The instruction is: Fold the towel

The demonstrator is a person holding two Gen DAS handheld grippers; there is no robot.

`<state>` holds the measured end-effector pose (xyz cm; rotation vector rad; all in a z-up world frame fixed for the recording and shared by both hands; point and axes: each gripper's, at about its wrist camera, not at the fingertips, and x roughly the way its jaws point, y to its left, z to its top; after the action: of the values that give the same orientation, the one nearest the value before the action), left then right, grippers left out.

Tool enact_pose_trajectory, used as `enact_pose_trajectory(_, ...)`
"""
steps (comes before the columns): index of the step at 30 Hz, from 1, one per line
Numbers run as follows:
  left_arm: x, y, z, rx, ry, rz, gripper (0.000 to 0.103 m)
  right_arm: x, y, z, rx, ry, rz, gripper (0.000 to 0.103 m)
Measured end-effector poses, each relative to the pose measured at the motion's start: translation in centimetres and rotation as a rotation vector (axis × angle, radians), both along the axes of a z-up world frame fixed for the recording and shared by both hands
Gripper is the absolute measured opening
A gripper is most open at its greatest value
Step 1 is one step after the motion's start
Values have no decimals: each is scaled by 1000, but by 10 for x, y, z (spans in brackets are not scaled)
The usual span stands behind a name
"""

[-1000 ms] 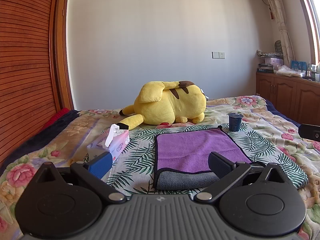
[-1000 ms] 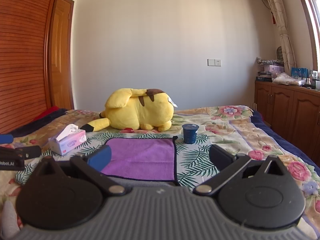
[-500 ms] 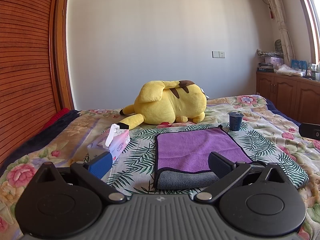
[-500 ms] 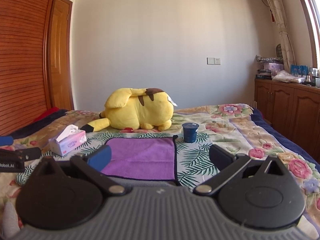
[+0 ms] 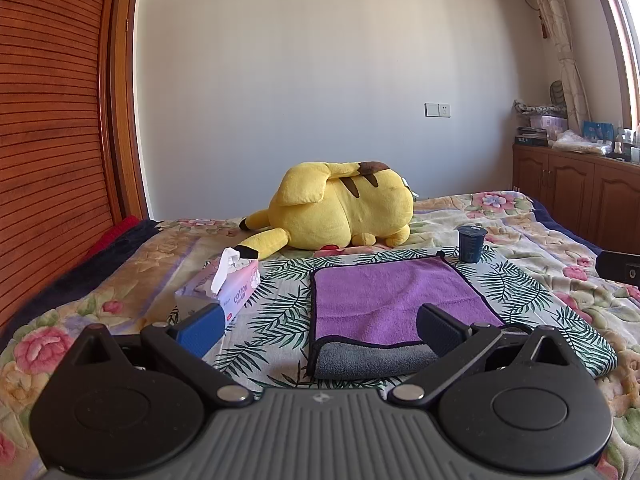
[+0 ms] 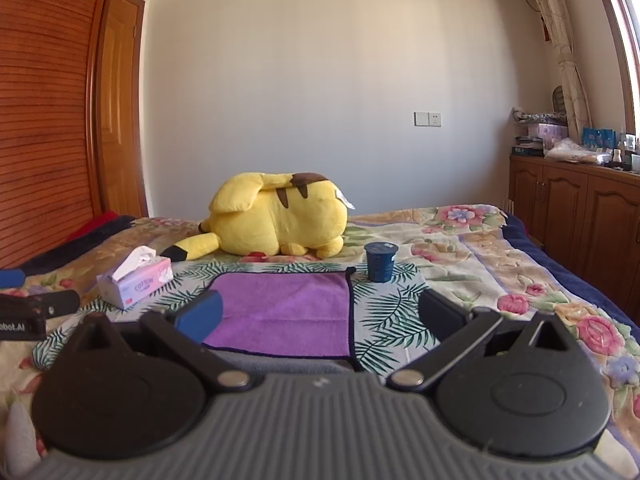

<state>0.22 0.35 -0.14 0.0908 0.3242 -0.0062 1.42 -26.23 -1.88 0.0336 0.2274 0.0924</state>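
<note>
Tongs wide, towel waiting on the bed

Towel (image 5: 394, 304) sits flat on the leaf-print cloth (image 5: 276, 312) spread over the bed (image 5: 528, 240), purple side up, with its near edge turned over to show a grey band. Left tongs (image 5: 318, 326) hover low above the bed at the towel's near-left corner, held level and pointing straight ahead, fingers spread wide with nothing between them; the right finger overlaps the towel's near edge in view, the blue-padded left finger sits in front of the tissue box (image 5: 224, 288). Right tongs (image 6: 320, 312) hang at the same low height over the towel's near-right side, also level, also parted and empty. Each tool peeks into the other's view at the frame edge. Beyond the towel, a dark blue cup (image 6: 380, 261) stands upright just off its far right corner, and a yellow plush toy (image 6: 276, 216) lies behind it.
</note>
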Motion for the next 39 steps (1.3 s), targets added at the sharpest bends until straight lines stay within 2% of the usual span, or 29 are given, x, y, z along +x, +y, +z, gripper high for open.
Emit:
enact_pose_trajectory(31,0,-1,-1,3,0,0,84,0,0,1,-1,-1,-1,103)
enact_pose_trajectory(39,3,-4,-7,2,31,-10,84,3,1,0,2,12,3,103)
